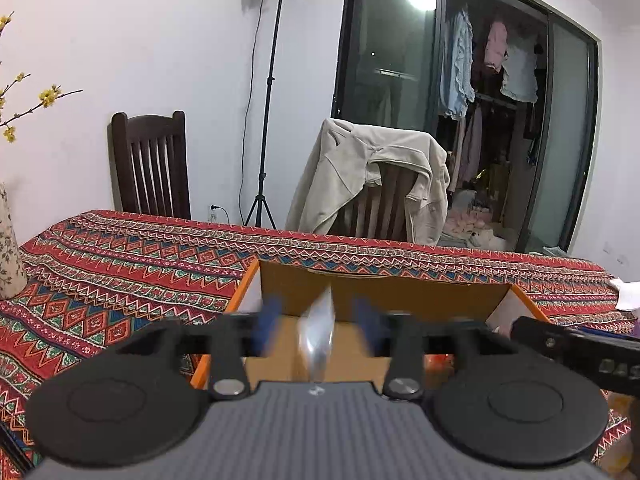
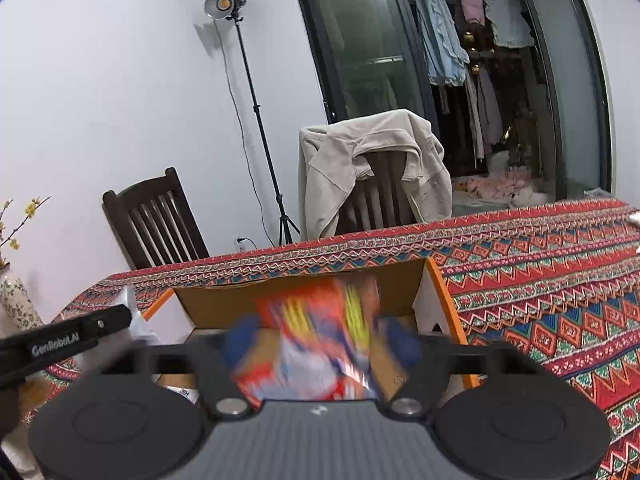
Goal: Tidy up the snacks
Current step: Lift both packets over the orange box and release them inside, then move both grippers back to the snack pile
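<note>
While hovering over the cardboard box (image 1: 384,292) on the table (image 1: 120,264), the left hand-held gripper (image 1: 318,322) is sitting spread, a silver packet (image 1: 320,332) blurring between its fingers, seemingly untouched and dropping into the box. Right wrist view: the right hand-held gripper (image 2: 320,340) is also gaping above the box, a red-orange snack bag (image 2: 316,344) blurring between its fingers. Judging the step as depositing; next move needs fetching remaining snacks.

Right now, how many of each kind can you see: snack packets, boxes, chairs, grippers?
Snack packets: 2, silver and orange
Boxes: 1
Chairs: 2
Grippers: 2, left and right
Total: 7
</note>
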`<state>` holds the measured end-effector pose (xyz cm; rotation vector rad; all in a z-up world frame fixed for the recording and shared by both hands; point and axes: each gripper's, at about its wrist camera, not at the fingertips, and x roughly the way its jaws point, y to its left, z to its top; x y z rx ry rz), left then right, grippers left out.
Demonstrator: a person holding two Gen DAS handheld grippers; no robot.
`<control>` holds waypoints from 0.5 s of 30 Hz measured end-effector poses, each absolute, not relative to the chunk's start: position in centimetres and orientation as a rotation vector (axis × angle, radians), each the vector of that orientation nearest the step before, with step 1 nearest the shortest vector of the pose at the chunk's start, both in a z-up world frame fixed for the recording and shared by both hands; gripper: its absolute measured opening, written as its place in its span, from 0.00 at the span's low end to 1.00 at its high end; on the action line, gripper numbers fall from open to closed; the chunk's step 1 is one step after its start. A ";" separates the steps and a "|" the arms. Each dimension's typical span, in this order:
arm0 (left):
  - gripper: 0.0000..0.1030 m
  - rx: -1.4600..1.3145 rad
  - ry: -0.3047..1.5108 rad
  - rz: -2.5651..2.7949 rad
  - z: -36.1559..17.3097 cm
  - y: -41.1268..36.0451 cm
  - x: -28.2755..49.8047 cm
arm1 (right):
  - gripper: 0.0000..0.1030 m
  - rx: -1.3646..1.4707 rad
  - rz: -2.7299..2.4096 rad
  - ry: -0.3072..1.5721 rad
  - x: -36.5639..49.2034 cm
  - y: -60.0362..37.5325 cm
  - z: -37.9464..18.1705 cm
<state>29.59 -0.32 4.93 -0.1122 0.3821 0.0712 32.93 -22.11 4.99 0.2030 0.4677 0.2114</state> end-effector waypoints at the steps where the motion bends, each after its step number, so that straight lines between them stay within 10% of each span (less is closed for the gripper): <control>1: 0.88 -0.117 0.379 0.086 4.9 -0.2 29.5 | 0.99 0.203 0.206 0.465 32.7 -22.2 5.0; 2: 1.00 -0.122 0.365 0.105 4.9 0.0 29.2 | 0.99 0.204 0.204 0.464 32.5 -22.3 4.9; 15: 1.00 -0.135 0.342 0.178 8.1 0.7 25.0 | 1.00 0.213 0.241 0.375 28.5 -23.1 7.3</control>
